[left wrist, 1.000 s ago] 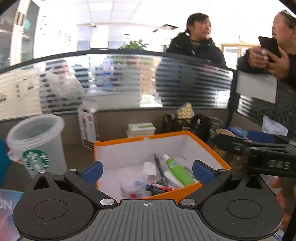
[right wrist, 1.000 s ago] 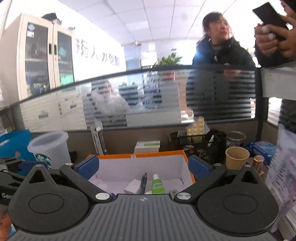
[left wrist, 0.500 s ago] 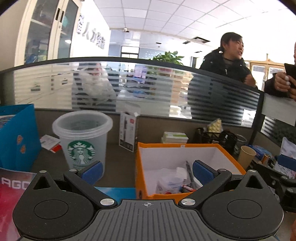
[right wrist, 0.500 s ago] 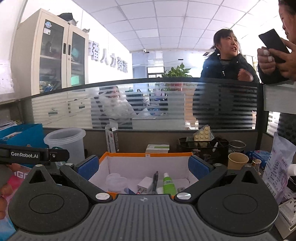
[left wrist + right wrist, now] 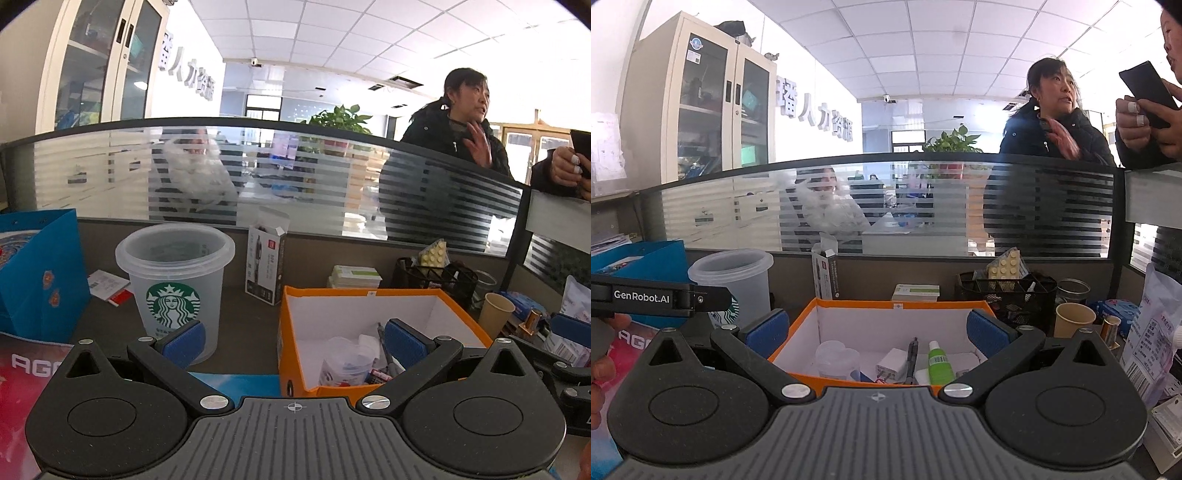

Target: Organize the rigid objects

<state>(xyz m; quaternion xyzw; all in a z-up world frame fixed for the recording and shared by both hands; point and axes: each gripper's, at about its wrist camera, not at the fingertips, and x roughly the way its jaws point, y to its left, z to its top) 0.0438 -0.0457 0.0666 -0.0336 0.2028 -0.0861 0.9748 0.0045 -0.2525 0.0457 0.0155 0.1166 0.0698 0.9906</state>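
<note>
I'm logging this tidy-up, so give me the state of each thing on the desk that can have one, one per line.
left hand-held gripper: open, holding nothing.
right hand-held gripper: open, holding nothing.
orange box: open-topped, partly filled.
green bottle: lying in the orange box, cap on.
Starbucks cup: upright, no lid, looks empty.
paper cup: upright, no lid.
black pen box: standing, top flap open.

One orange box [image 5: 897, 303] at centre holds one green bottle [image 5: 939, 363], one black pen [image 5: 911, 356], one white charger [image 5: 891, 363] and one clear container [image 5: 836, 357]. At ten o'clock stands one clear plastic cup [image 5: 176, 280]; at three o'clock, one paper cup [image 5: 1074, 319]. Two people stand beyond the partition.
</note>
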